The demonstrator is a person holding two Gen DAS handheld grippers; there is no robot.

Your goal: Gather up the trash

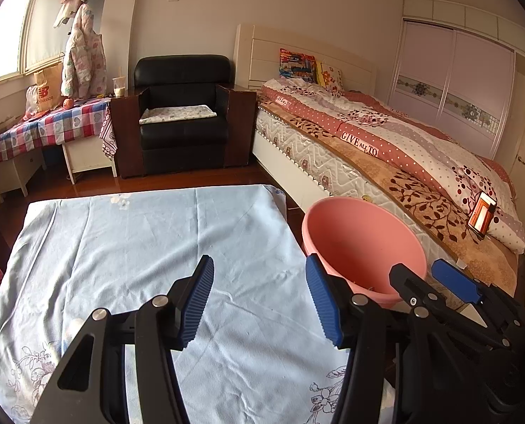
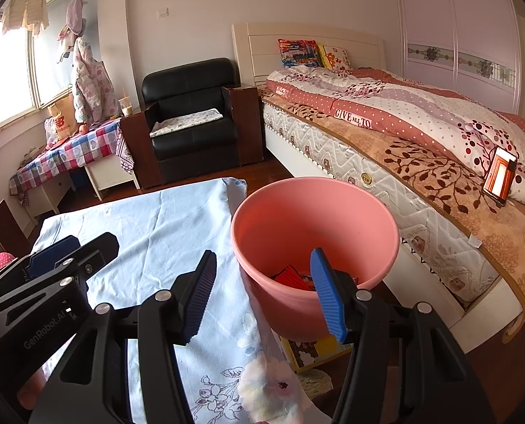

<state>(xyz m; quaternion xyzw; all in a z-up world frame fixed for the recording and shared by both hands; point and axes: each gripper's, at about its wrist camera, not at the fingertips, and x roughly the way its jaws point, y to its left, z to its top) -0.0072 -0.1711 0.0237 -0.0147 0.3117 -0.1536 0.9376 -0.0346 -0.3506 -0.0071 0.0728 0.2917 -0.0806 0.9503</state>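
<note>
Trash collection looks close to done, judging by the scene: the pale blue cloth over the desk (image 1: 138, 247) shows no loose litter in either view, and the pink bucket (image 2: 315, 219) already holds red and orange scraps (image 2: 292, 277) at its bottom.

Both sets of tongs are released and grasp nothing. The left tongs (image 1: 260, 300) hang over the lower middle of the left wrist view, blue pads spread wide above bare cloth. The right tongs (image 2: 262, 295) sit in the lower centre of the right wrist view, equally spread, with one pad over the desk edge and the other in front of the bucket's near rim.

The scraps lie inside the bucket, just beyond and slightly right of the right tongs' midpoint, lower than the pads and not touched by them. From the left wrist view the bucket occupies the right of the frame, beside the desk and near the bed (image 1: 386, 148), with the right tongs visible in front of its rim at the lower right; only a small pale speck shows on its inner wall there.

My reading is that the drop into the bucket is complete and the step in hand is checking for leftovers. The next move calls for scanning the desk and the floor nearby; if nothing remains, both tongs can simply draw back from the bucket without knocking its rim.
</note>
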